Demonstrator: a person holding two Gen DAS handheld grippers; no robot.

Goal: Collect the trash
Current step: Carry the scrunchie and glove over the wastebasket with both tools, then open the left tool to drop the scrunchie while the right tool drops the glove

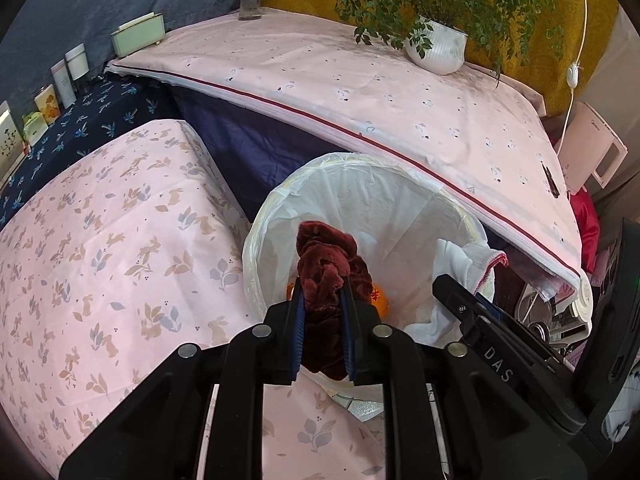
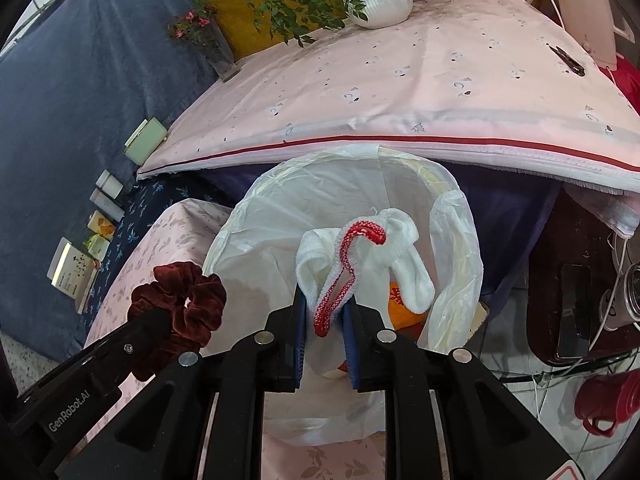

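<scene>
Both grippers shown over the lined trash bin point(image 1: 400, 200). The left gripper point(image 1: 323, 320) is closed on a dark red velvet scrunchie point(image 1: 326, 268), pinched through its bunched middle so that folds of fabric spill out ahead of and below the blue pads; in the right wrist view the same scrunchie point(image 2: 178, 300) appears at about 9 o'clock, near the bin's left rim. The right gripper point(image 2: 326, 316) is closed on a white cloth with a red stitched edge point(image 2: 360, 264), held by a gathered fold, the free end drooping toward 4 o'clock over the bin mouth. Both items are judged light, soft and limp: neither fragile nor slippery, but prone to catching on the pads or snagging on the liner point(image 2: 452, 248) when let go, so a hold on a bunched fold is the sensible one. Orange trash point(image 2: 400, 304) lies at the bin bottom. Open room is confined: the pink-sheeted table point(image 2: 400, 92), its red-striped hem overhanging, borders the bin's far rim from 11 to 2 o'clock, and a surface under a rabbit-print cloth point(image 1: 100, 260) presses against the bin at 9 o'clock. The clearest path is judged to be straight down into the mouth. The grippers themselves are close together, the right one entering the left wrist view at 4 o'clock.
</scene>
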